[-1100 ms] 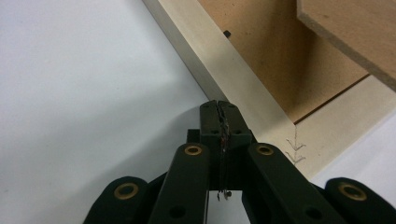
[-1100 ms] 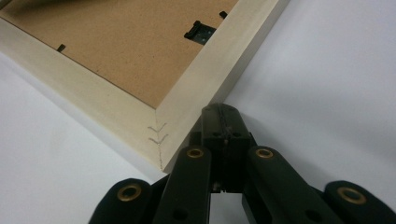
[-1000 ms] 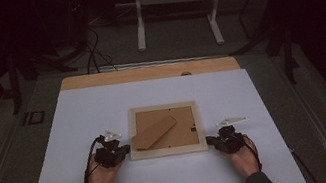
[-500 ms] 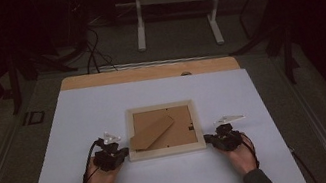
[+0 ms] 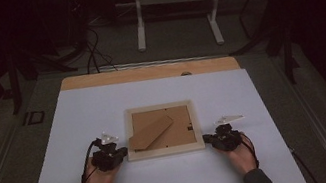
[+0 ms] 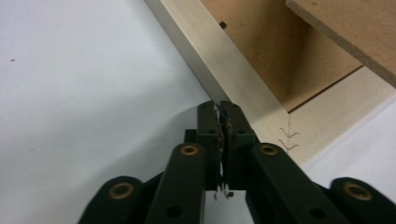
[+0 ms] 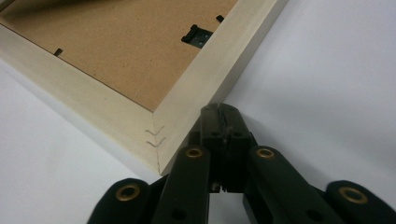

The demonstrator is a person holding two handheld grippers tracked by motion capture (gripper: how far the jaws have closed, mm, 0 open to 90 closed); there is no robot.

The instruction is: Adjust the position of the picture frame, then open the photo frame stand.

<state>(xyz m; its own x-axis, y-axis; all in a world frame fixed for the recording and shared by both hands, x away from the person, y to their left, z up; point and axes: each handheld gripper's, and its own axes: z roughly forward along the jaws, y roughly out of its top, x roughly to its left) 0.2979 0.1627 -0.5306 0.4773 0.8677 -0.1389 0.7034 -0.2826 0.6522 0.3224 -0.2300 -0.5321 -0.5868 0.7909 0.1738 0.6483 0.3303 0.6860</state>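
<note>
The picture frame (image 5: 162,130) lies face down in the middle of the white sheet (image 5: 103,107), its pale wooden border around a brown backing board with a stand leaf lying aslant. The left gripper view brings out the staple marks at the near corner; the right gripper view shows a small black hanger clip (image 7: 196,34). Both hands rest low on the sheet. The left gripper (image 5: 120,152) and right gripper (image 5: 211,139) have jaws nearly together, nothing between them, tips at the frame's near corners.
</note>
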